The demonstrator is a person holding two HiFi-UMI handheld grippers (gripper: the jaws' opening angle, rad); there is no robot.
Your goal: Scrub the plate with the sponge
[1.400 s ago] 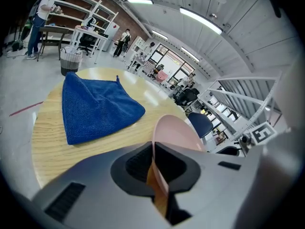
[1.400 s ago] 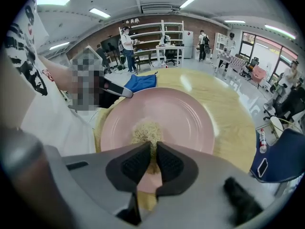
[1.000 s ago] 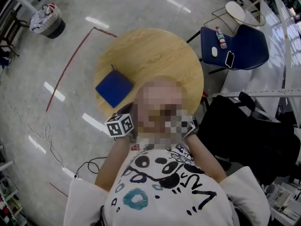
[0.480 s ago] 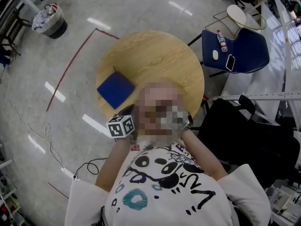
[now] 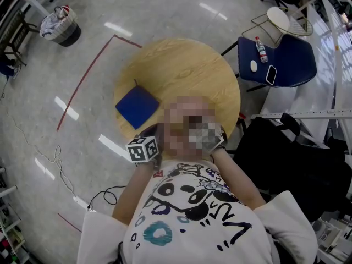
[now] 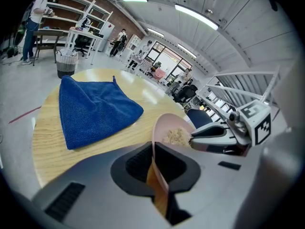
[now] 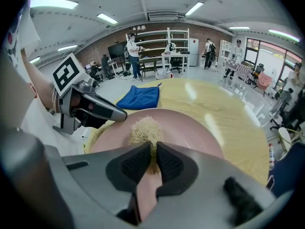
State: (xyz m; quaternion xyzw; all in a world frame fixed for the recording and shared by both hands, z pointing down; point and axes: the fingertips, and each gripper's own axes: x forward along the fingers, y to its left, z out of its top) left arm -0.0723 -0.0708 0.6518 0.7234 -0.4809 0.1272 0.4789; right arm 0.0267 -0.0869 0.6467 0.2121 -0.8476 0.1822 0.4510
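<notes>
Round wooden table (image 5: 181, 65) beneath everything, with a blue cloth (image 5: 137, 106) lying flat on its left part, well apart from the work. Close to the body, over the table's near edge, a pink plate (image 7: 190, 128).

Gripped at the rim by the left gripper (image 6: 153, 151), jaws pinching the plate's edge, seen edge-on between them. Held where it was a second ago, going by its marker cube in the head view.

Opposite it, the right gripper (image 7: 152, 154), nearly closed and pinching a tan, fibrous sponge (image 7: 145, 127). Tuft sticking out past the jaw tips and pressed against the plate's face, just beside the left gripper's tip.

Shifted a little over the last second: slid slightly across toward the left gripper in the head view. Hard to say how far, though, with the mosaic patch over the plate and much of both grippers there. Same hold on the sponge throughout.

Read as a scrubbing stroke under way: plate steadied on one side, sponge dragged across its face on the other. No suds or dirt visible around the sponge. Much of the face not under the sponge, so more passes called for, out toward the far rim.
</notes>
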